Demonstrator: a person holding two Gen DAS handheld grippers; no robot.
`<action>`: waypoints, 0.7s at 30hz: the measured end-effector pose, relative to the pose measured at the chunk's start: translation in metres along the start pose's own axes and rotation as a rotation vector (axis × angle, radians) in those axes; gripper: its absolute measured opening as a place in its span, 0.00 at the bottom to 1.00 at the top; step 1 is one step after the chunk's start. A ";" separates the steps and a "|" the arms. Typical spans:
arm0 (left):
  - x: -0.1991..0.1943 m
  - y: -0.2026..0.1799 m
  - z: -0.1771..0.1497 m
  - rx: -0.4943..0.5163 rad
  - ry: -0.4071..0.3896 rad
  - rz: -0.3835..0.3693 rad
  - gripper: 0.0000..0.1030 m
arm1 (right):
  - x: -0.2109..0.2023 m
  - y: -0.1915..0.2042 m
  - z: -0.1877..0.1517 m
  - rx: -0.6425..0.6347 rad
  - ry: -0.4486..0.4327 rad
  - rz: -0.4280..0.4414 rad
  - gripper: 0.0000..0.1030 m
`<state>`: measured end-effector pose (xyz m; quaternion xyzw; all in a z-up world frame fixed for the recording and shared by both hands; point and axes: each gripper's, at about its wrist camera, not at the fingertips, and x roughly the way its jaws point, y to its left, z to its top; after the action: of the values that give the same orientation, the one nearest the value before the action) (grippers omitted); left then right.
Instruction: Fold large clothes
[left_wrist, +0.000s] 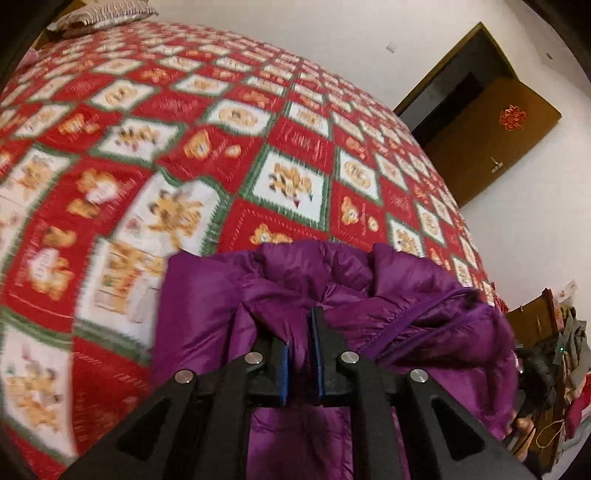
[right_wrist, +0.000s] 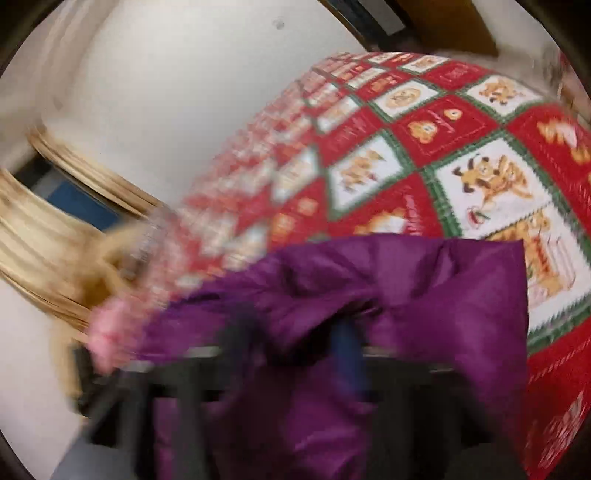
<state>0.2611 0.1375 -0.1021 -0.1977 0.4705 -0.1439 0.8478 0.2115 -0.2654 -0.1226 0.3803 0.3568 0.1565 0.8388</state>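
A purple puffer jacket is bunched up at the near edge of a bed. My left gripper is shut on a fold of its fabric, pinched between the blue pads. In the right wrist view the same jacket drapes over my right gripper. That view is blurred by motion. The right fingers are partly hidden by fabric, and a fold of the jacket looks clamped between them.
The bed carries a red, white and green quilt with bear prints. A pillow lies at its far end. A brown door stands open in the white wall. Cluttered furniture is on the right.
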 end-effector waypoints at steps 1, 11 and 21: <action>-0.009 0.001 0.001 0.013 -0.010 -0.001 0.12 | -0.014 0.004 0.000 0.006 -0.030 0.038 0.97; -0.079 -0.021 0.011 0.076 -0.143 0.016 0.23 | -0.084 0.101 -0.038 -0.370 -0.123 -0.207 0.49; -0.076 -0.024 0.041 0.045 -0.102 -0.009 0.28 | -0.004 0.168 -0.071 -0.673 -0.031 -0.297 0.48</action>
<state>0.2559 0.1572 -0.0143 -0.1876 0.4225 -0.1479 0.8743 0.1596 -0.1187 -0.0271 0.0295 0.3242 0.1359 0.9357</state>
